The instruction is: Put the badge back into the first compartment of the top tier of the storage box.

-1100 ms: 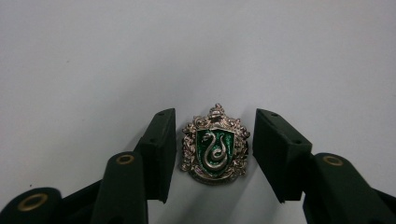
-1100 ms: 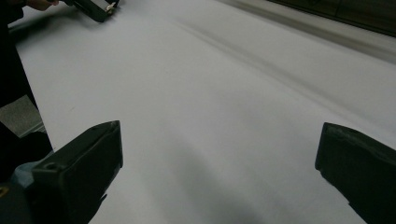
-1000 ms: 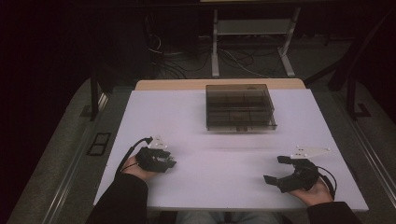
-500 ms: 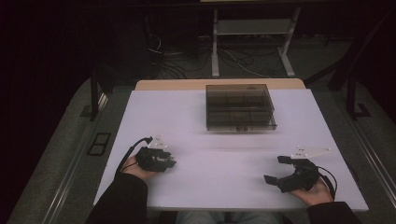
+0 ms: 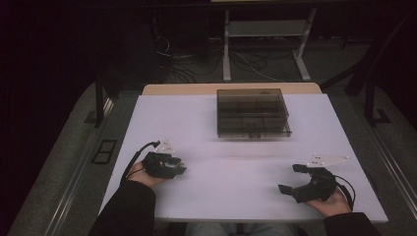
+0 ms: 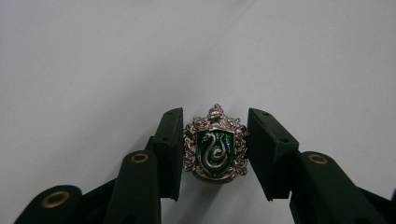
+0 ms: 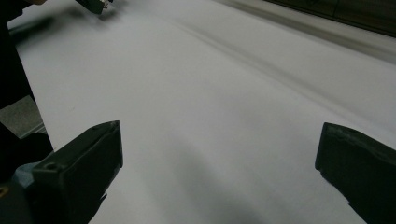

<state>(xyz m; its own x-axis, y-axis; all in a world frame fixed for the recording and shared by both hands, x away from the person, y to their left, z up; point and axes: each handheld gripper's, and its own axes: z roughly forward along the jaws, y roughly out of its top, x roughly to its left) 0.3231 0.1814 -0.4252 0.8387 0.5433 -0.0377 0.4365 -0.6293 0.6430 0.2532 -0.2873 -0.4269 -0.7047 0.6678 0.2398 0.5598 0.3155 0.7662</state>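
Note:
A small silver crest pin (image 6: 215, 144) with a green shield and a silver snake is pinched between the jaws of my left gripper (image 6: 215, 154), just above the white tabletop. From the high view the left gripper (image 5: 173, 166) rests at the near left of the table (image 5: 236, 162) in a hand. At the near right, my right gripper (image 5: 291, 179) is held wide open with nothing between its jaws. The right gripper view has its two black fingers (image 7: 79, 168) spread far apart over bare white surface.
A dark translucent compartment box (image 5: 253, 112) sits at the far middle of the table. Cables trail from both grippers. Beyond the far edge are a metal stand (image 5: 265, 34) and floor cables. The other gripper (image 7: 95, 4) appears at the right gripper view's top left.

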